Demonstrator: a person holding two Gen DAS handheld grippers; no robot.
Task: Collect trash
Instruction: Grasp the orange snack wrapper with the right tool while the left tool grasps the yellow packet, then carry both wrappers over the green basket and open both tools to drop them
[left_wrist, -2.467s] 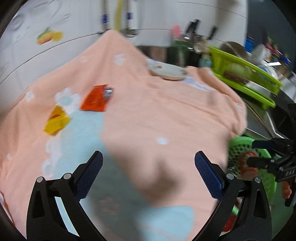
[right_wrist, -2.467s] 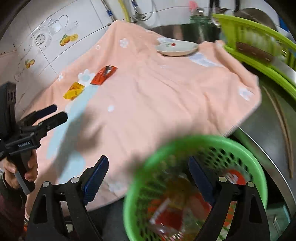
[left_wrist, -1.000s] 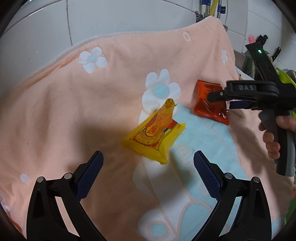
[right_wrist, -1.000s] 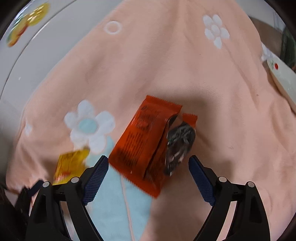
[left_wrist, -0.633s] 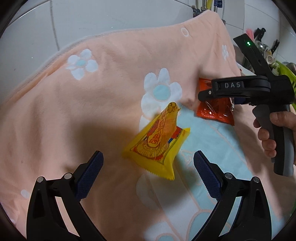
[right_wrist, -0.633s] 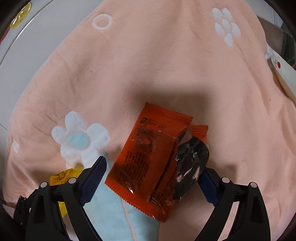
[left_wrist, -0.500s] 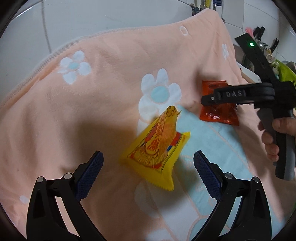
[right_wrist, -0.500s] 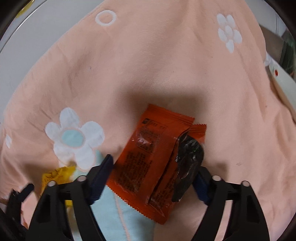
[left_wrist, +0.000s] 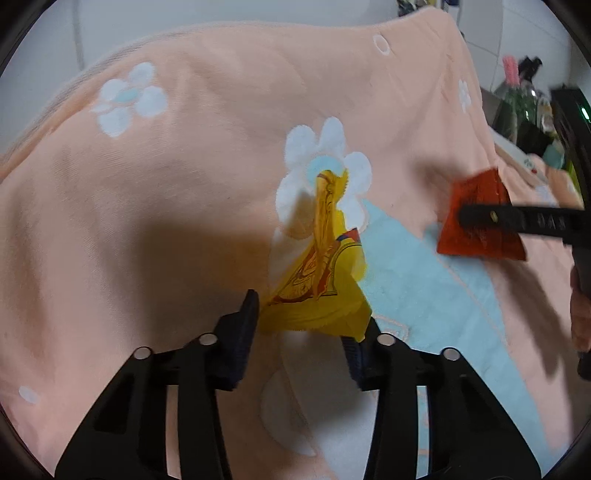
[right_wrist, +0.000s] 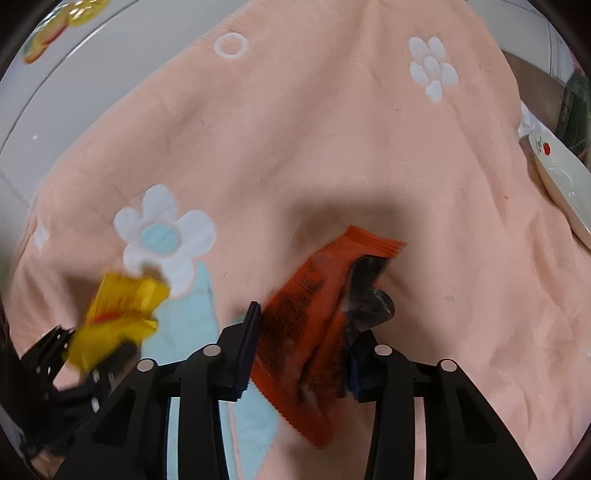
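My left gripper is shut on a yellow snack wrapper, which bends up between the pads over the peach floral towel. My right gripper is shut on an orange snack wrapper with a torn black foil inside. In the left wrist view the orange wrapper sits at the right, held by the right gripper. In the right wrist view the yellow wrapper shows at the lower left in the left gripper.
A white dish with a red mark lies on the towel at the right. White tiled wall stands behind the towel. Bottles and utensils stand at the far right.
Both grippers have closed: the left on the yellow wrapper, the right on the orange wrapper. Both wrappers are crumpled and tilted up off the towel.
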